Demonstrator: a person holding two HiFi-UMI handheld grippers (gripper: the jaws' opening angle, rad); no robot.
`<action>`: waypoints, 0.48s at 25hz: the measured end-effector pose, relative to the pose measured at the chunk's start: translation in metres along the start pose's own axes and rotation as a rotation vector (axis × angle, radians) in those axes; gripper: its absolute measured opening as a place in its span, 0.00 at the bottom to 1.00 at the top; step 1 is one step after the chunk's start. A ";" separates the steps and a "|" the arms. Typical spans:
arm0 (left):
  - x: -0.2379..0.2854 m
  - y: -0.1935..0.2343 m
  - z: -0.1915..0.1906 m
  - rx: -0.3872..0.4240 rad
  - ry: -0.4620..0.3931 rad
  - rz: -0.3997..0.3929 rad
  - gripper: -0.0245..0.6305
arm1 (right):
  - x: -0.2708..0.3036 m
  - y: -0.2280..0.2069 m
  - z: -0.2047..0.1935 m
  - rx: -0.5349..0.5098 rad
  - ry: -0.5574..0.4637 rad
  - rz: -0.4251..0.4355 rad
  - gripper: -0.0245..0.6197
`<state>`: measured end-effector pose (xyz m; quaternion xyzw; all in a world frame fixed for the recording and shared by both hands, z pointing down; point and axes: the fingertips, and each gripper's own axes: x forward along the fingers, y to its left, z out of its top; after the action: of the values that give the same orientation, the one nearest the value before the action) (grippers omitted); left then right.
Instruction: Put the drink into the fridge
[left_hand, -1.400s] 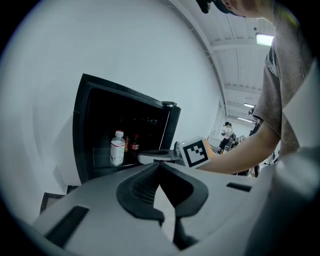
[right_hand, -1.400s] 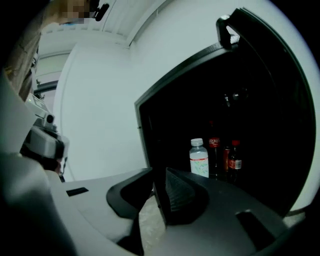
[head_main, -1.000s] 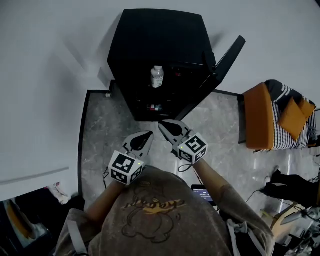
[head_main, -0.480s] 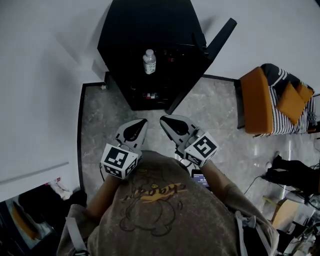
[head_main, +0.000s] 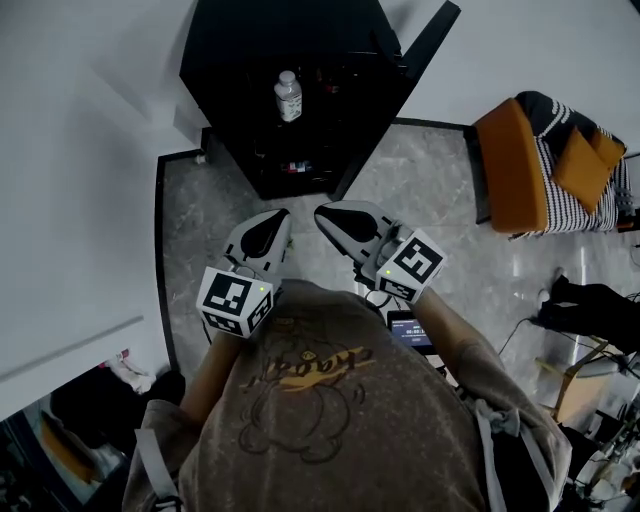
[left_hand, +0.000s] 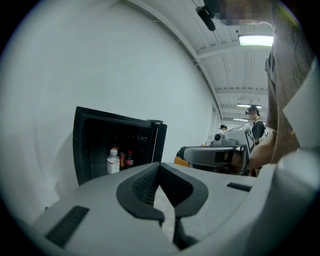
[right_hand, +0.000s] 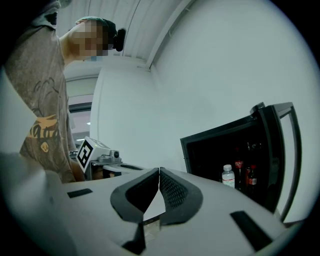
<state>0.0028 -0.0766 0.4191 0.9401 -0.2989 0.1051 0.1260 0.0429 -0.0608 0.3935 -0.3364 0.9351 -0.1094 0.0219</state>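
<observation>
Backing off from fridge (head_main: 240, 60), door (head_main: 428, 40) hanging open; bottle (head_main: 288, 97) staying inside. My left gripper (head_main: 272, 220) and right gripper (head_main: 325, 213) staying clenched, empty, drawing back toward me.

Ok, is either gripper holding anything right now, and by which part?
Nothing is held. The left gripper and right gripper are both shut and empty; the water bottle stands inside the open fridge.

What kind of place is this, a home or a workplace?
Likely a lab or office room rather than a home: a small black fridge stands open on a stone-patterned floor, an orange chair sits nearby, and a strip light glows overhead.
</observation>
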 end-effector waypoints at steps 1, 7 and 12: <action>-0.001 0.000 -0.001 -0.003 0.000 0.000 0.04 | 0.001 0.002 0.002 -0.003 -0.001 0.009 0.07; -0.008 0.001 -0.007 -0.010 -0.005 0.009 0.04 | 0.000 0.002 0.002 -0.008 0.005 0.019 0.07; -0.012 0.002 -0.016 -0.032 0.005 0.016 0.04 | 0.001 0.001 -0.003 0.005 0.018 0.026 0.07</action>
<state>-0.0098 -0.0669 0.4312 0.9353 -0.3076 0.1037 0.1408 0.0414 -0.0600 0.3958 -0.3231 0.9393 -0.1143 0.0156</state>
